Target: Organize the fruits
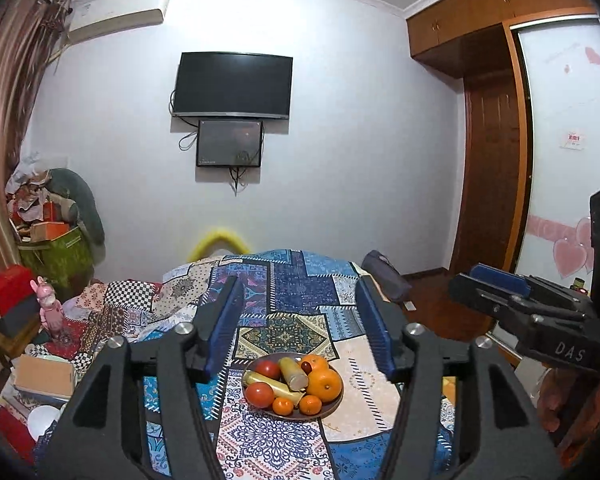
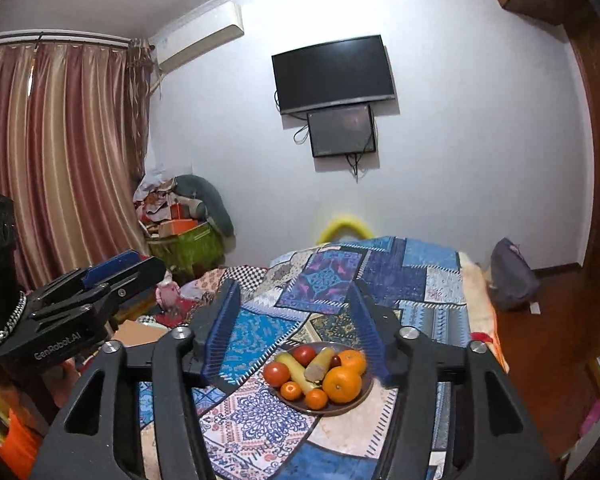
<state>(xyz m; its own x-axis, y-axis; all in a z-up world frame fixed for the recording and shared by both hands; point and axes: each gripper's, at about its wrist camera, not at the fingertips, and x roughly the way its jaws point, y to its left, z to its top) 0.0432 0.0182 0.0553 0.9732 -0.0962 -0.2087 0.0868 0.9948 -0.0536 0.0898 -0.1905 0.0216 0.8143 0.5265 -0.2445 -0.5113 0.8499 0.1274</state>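
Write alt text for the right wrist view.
A round dark plate heaped with oranges, tomatoes and yellow fruit sits on a patchwork tablecloth, seen between the right gripper, jaws open and empty. The left gripper hovers at left.

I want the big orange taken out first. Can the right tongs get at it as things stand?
Probably yes. The big orange sits on the plate's near-right edge, uncovered, and the right tongs stand open and empty above it with nothing between. The small orange touching it could be nudged.
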